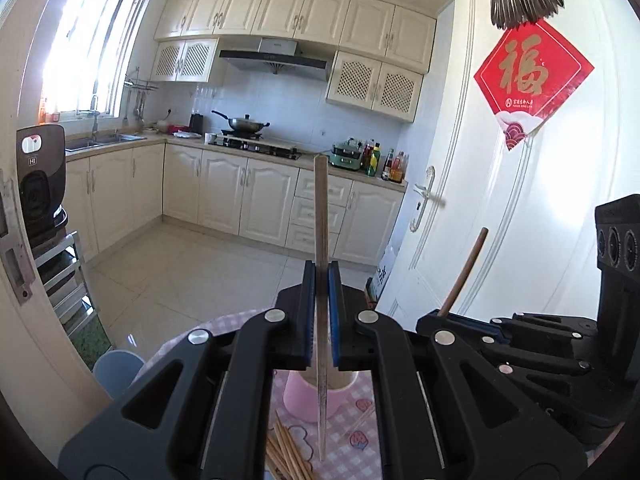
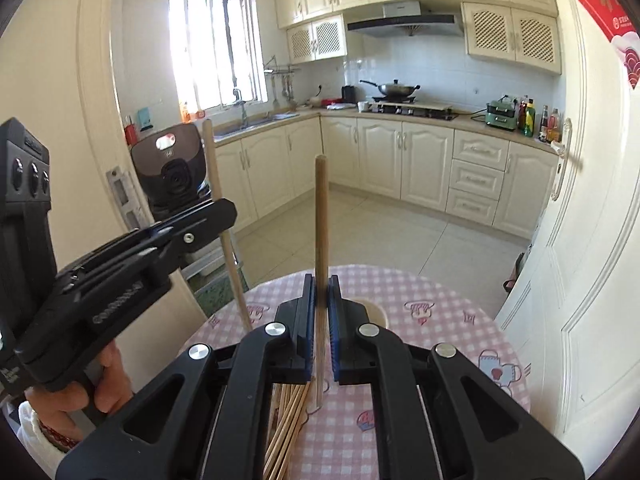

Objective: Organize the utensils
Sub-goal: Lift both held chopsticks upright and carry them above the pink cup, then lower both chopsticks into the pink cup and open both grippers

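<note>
Both grippers clamp one chopstick each: left [image 1: 321, 280] w/ stick [image 1: 321, 208] pointing 12 o'clock, right [image 2: 321, 292] likewise, stick [image 2: 321, 216]. Pink cup [image 1: 316, 396] shows fully only in left view; hand [image 2: 76, 396] only in right.

wok [image 1: 245, 123] on the stove, red diamond poster [image 1: 532, 80] on the white door [image 1: 500, 208]
</note>
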Available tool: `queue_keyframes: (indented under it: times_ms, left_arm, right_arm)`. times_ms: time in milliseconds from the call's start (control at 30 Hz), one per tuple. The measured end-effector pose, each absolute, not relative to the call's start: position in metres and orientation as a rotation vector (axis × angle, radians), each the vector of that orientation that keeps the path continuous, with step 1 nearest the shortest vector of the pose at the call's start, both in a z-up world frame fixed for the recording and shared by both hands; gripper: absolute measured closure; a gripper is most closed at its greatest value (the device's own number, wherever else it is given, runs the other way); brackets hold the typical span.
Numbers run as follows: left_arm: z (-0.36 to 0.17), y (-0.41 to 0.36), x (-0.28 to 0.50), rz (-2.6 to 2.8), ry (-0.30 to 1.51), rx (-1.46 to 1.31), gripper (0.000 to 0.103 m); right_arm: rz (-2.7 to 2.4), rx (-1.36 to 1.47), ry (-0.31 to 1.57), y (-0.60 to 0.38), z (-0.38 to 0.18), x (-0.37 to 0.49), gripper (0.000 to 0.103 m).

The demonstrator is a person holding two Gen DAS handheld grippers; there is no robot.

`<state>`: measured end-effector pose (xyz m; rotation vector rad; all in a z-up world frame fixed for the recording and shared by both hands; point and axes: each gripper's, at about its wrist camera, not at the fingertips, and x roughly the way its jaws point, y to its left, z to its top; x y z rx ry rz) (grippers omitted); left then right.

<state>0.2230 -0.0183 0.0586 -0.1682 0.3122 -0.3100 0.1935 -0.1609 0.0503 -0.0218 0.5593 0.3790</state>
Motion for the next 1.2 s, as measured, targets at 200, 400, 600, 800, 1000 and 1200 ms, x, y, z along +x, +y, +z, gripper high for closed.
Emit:
queue_keyframes:
  times_ms: [200,400,600,800,1000,1200]
  left_arm:
    - [0.064,-0.031,0.246,-0.305,0.230,-0.186,0.097]
    - [0.063,-0.038,0.260,-0.287,0.172,-0.206,0.097]
    - [0.042,-0.047,0.272,-0.286,0.180,-0.183,0.097]
    - [0.016,-0.058,0.277,-0.285,0.240,-0.131,0.097]
    - [-0.003,-0.064,0.279,-0.293,0.312,-0.085,0.096]
    - [-0.014,-0.065,0.279,-0.295,0.383,-0.057,0.096]
  right_arm:
    - [0.338,0.018,0.501,-0.172,0.065,0.205,0.098]
    - [0.286,0.046,0.423,-0.182,0.074,0.210,0.098]
    - [0.257,0.036,0.419,-0.182,0.060,0.221,0.098]
    - [0.251,0.038,0.486,-0.186,0.032,0.234,0.098]
    - [0.260,0.037,0.548,-0.181,0.009,0.241,0.098]
    - [0.264,0.050,0.589,-0.180,-0.006,0.243,0.098]
